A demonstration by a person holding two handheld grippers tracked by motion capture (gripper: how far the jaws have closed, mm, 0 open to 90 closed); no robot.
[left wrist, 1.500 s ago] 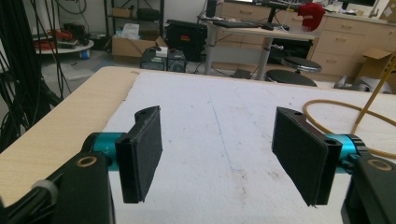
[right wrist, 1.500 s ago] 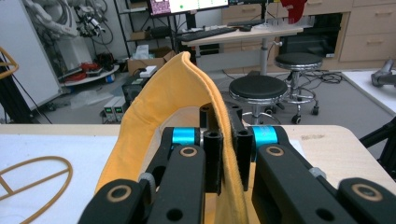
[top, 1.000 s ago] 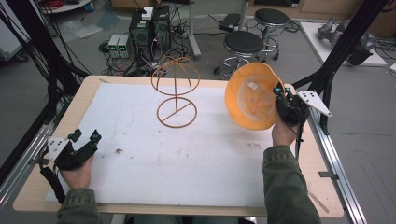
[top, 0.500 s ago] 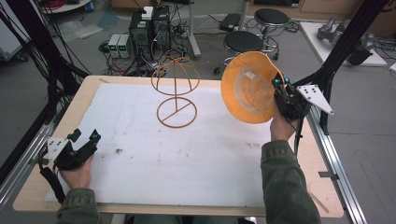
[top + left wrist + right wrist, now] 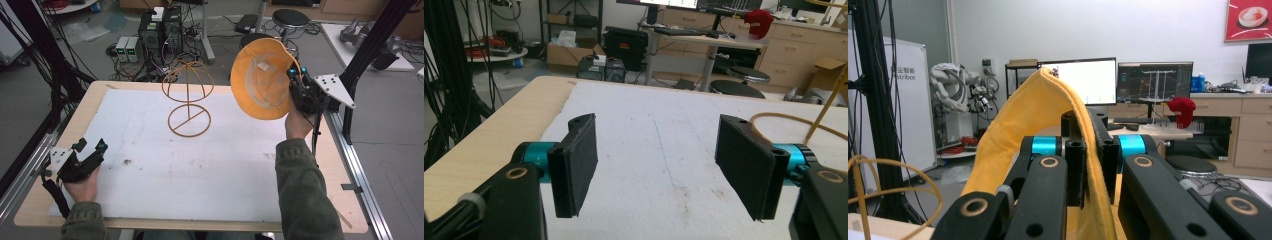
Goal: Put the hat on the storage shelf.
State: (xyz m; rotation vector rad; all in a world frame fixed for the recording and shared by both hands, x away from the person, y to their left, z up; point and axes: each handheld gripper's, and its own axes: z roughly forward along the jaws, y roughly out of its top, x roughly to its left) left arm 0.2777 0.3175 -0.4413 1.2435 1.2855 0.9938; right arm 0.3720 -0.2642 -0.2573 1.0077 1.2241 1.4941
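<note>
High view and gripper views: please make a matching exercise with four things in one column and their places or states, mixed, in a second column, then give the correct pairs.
Things:
1. yellow hat
2. wire hat stand
3. left gripper
4. right gripper

States:
A. jaws wide apart, nothing between them
B. stands upright on the white mat, bare
C. held up in the air by its brim
D. jaws closed on yellow fabric

Pairs: 1-C, 2-B, 3-A, 4-D
</note>
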